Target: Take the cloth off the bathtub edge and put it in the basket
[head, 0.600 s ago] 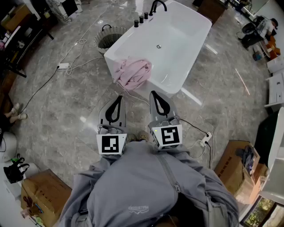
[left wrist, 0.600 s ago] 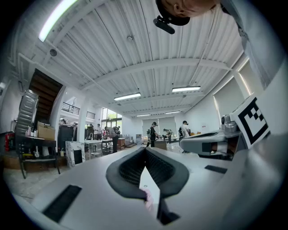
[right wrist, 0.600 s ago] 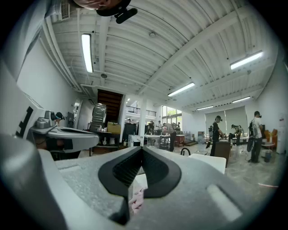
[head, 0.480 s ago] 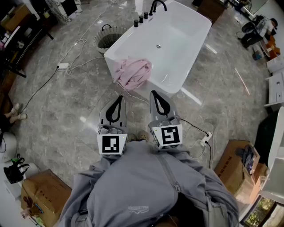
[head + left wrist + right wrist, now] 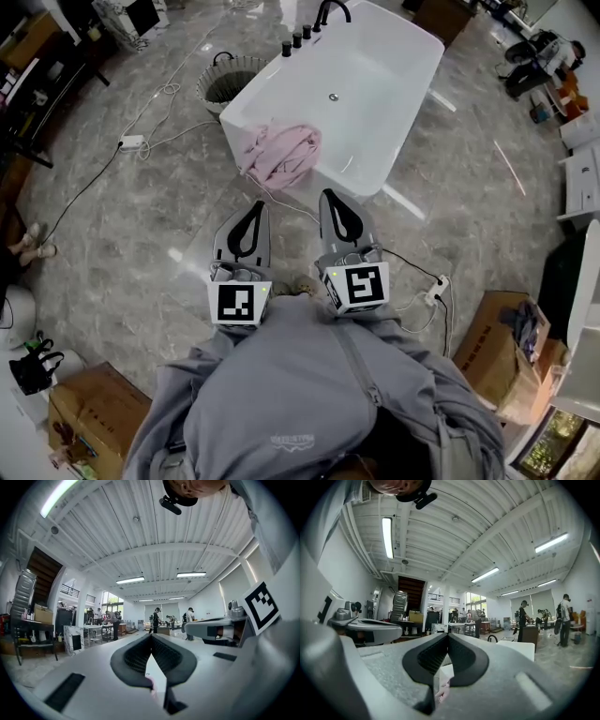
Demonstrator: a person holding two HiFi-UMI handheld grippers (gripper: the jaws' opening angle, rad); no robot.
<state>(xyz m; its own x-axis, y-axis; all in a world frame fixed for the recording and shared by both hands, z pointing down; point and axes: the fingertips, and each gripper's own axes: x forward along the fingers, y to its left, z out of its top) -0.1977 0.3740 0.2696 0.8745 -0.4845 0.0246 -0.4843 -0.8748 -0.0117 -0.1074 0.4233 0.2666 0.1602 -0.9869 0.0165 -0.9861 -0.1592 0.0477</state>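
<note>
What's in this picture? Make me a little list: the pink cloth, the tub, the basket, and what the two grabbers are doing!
Cloth: pink, bunched on the bathtub's near corner edge, not yet picked up
Bathtub: white
Basket: beside the bathtub, near the black taps
Left gripper: shut, holding nothing, short of the cloth
Right gripper: shut, holding nothing, short of the cloth

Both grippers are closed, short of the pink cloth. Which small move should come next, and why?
Probably open the right gripper and reach toward the pink cloth. The cloth lies untouched on the bathtub edge; this gripper and the left gripper are shut, empty, short of the tub.
</note>
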